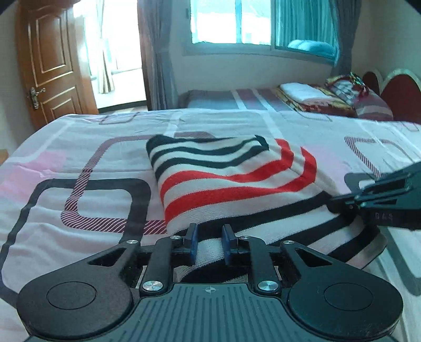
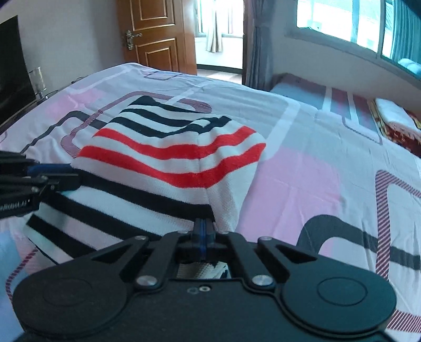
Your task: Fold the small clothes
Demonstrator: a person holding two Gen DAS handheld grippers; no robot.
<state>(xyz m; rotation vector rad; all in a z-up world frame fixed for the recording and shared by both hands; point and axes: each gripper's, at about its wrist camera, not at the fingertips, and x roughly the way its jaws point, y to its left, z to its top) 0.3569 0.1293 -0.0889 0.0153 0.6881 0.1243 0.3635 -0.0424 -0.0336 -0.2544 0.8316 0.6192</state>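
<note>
Striped knit garment [image 1: 231, 181] mid-bed, partly folded; left gripper [image 1: 209, 243] and right gripper [image 2: 203, 232] both clenched on its near hem, next fold pending.

A pink patterned bedsheet [image 1: 79, 157] covers the bed. Behind it stand a wooden door [image 1: 52, 65], grey curtains [image 1: 160, 65] and a window [image 1: 231, 21]. Folded bedding [image 1: 302, 92] lies on a second bed.

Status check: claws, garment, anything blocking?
Left claw and right claw both shut on striped garment near edge. Garment partly folded on bed. Nothing blocking.
</note>
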